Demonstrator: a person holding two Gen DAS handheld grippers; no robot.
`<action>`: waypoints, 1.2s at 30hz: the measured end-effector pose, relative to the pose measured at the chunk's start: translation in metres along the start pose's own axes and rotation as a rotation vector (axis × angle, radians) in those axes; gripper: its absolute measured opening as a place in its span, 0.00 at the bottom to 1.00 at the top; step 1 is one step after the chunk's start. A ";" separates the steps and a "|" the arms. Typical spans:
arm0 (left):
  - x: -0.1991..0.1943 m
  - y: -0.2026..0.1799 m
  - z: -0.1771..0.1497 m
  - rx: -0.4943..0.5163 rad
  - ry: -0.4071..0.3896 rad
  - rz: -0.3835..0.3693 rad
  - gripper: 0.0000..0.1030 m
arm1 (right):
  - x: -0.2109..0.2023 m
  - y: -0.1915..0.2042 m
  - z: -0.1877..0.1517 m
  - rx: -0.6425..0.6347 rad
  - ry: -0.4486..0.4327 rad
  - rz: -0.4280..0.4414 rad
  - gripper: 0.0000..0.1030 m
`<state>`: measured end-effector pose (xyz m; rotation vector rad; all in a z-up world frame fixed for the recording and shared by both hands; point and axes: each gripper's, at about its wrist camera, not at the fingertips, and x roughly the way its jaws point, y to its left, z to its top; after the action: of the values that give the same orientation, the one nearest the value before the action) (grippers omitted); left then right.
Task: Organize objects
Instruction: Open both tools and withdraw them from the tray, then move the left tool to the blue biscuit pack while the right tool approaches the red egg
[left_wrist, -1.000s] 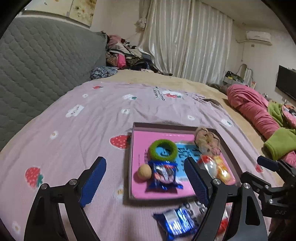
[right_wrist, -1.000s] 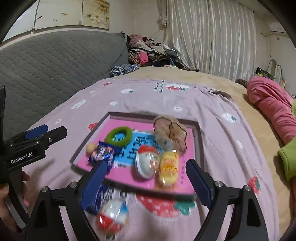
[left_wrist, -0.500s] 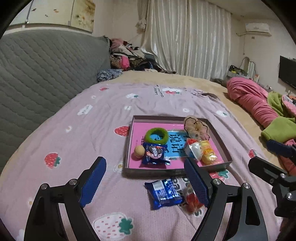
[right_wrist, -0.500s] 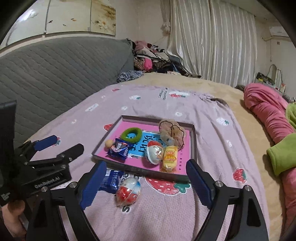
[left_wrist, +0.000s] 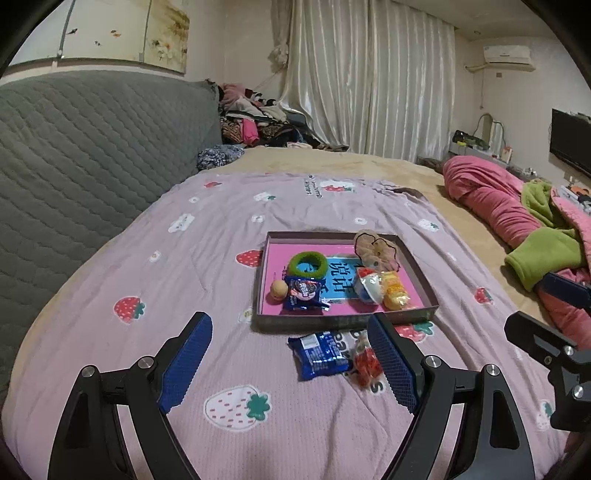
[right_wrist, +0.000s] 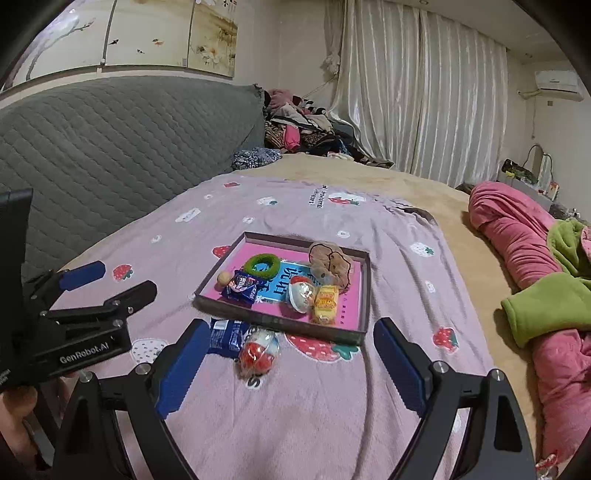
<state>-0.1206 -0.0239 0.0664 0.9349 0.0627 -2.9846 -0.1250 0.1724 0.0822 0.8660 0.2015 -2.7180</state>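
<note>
Left wrist view: my left gripper (left_wrist: 291, 365) hangs above the lilac strawberry blanket (left_wrist: 207, 258), jaws spread wide, nothing between them. The landmark is the shallow tray (left_wrist: 347, 320) with the pink floor, sitting on the blanket ahead of me. Inside the tray: green ring (left_wrist: 307, 264) toward the far left, small tan ball (left_wrist: 279, 288) at the left wall, blue snack packet (left_wrist: 304, 293) just beside the ball, brown scrunchie (left_wrist: 375, 247) at the far right corner, red-and-white egg toy (left_wrist: 368, 286) and yellow snack (left_wrist: 395, 295) side by side at the near right. Outside the tray, just in front of its near wall: blue cookie packet (left_wrist: 319, 354) and a wrapped egg toy (left_wrist: 367, 363) touching it on its right. That wrapped egg is partly behind my right finger pad.

Right wrist view: my right gripper (right_wrist: 288, 367) is also held off the blanket, jaws spread apart, gripping nothing. The wrapped egg toy (right_wrist: 257, 354) lies near the tray's near wall (right_wrist: 280, 320), with the blue cookie packet (right_wrist: 227, 336) partly hidden behind my left finger pad. Left gripper body shows left of the tray. Grey quilted headboard (right_wrist: 110, 147) is well beyond the tray's left side.
</note>
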 end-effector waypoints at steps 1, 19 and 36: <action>-0.003 0.000 -0.001 0.001 -0.003 0.004 0.84 | -0.002 0.001 -0.001 0.000 0.000 -0.001 0.88; 0.006 0.001 -0.027 0.004 0.093 -0.031 0.84 | 0.000 0.022 -0.031 -0.035 0.058 0.007 0.88; 0.055 -0.004 -0.043 0.008 0.180 -0.040 0.84 | 0.043 0.021 -0.053 -0.032 0.137 0.026 0.88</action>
<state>-0.1414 -0.0180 -0.0003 1.2156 0.0717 -2.9296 -0.1234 0.1543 0.0132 1.0395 0.2589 -2.6252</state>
